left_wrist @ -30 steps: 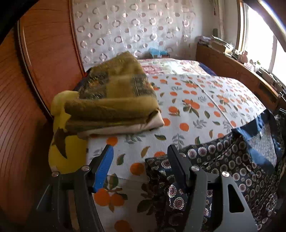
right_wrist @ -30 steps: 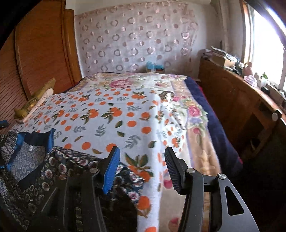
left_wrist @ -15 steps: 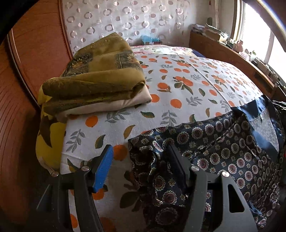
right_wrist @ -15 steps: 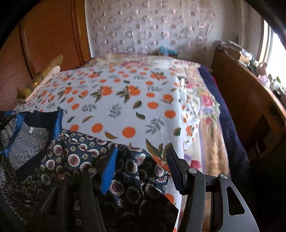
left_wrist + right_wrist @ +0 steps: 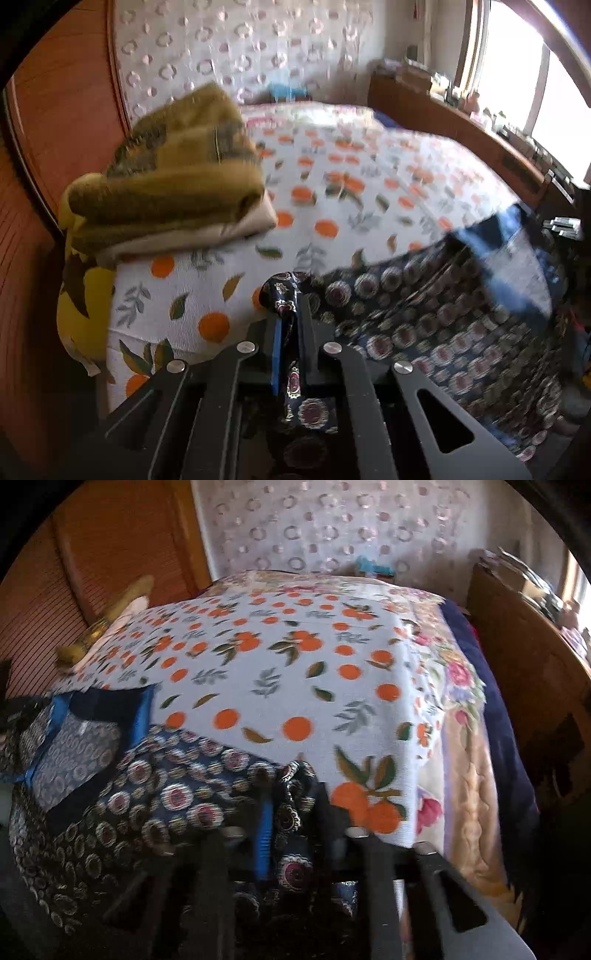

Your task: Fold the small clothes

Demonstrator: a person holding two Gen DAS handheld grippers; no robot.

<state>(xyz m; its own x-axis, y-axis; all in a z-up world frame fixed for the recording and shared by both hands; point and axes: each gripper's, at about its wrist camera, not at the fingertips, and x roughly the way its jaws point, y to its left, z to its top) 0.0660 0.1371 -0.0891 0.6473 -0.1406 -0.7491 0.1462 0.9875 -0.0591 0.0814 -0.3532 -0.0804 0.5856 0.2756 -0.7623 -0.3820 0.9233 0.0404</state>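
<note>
Change: a second ago both pairs of my jaws stood wide over the hem of the garment; they have since come together on it.
Left jaws: my left gripper (image 5: 291, 314) is pinched tight on a bunched corner of the dark patterned garment (image 5: 424, 325); a tuft of cloth pokes out past the tips and more runs back between the pads.
Right jaws: my right gripper (image 5: 293, 794) is closing, narrow already, with a fold of the same garment (image 5: 177, 794) caught between the pads.
Garment: it lies on the near end of the bed (image 5: 369, 192), stretching to the right of my left jaws and to the left of my right jaws, so I hold its two near corners. Its blue collar (image 5: 142, 709) lies beyond the right jaws and off to their left.
Beyond the jaws: open orange-print bedspread ahead of both pairs; a folded olive blanket (image 5: 173, 184) sits ahead and left of the left jaws, well apart from the garment.
Meaning for the task: I judge the grasp stage done and the first fold ready to begin, probably carrying this near edge up and over toward the collar.
Risk: the thin cloth could slip from the right jaws if I lift before they finish closing.
</note>
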